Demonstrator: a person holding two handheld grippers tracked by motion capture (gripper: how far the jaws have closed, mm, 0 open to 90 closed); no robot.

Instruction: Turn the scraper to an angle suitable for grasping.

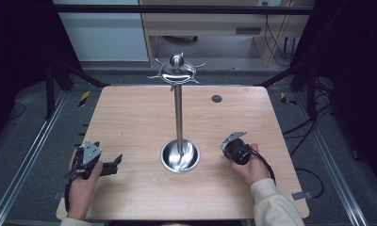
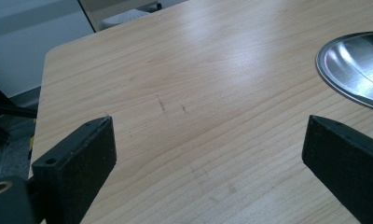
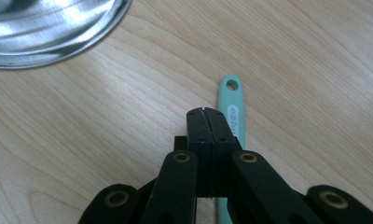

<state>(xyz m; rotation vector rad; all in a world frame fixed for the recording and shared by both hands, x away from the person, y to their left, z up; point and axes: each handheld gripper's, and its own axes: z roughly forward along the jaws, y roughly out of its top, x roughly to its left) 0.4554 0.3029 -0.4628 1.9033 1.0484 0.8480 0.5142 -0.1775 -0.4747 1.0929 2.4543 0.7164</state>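
So we've got a light wooden table with a shiny steel stand on it, and we'll use the stand's round dished base as our reference for everything. It sits a bit toward the person's side of the table's middle. A slim steel pole rises straight up out of that base and ends in a round ball knob with a ring of curved hooks around it.

The left gripper is held in the person's left hand to the left of the base, well apart from it, low over the table. In the left gripper view its two black jaws stand wide apart with nothing but bare wood between them, and the rim of the base peeks in at the upper right.

The right gripper is in the person's right hand, just to the right of the base. In the right gripper view its jaws are pressed flat together with nothing between them, tips over the wood.

Right beside those closed jaws lies a mint-green plastic handle with a hanging hole at its end. It's flat on the table, on the side of the gripper away from the base, and its lower part runs under the gripper, so we can't tell what kind of utensil it is.

There's also a small dark round disc set in the table beyond the base, off to its right.
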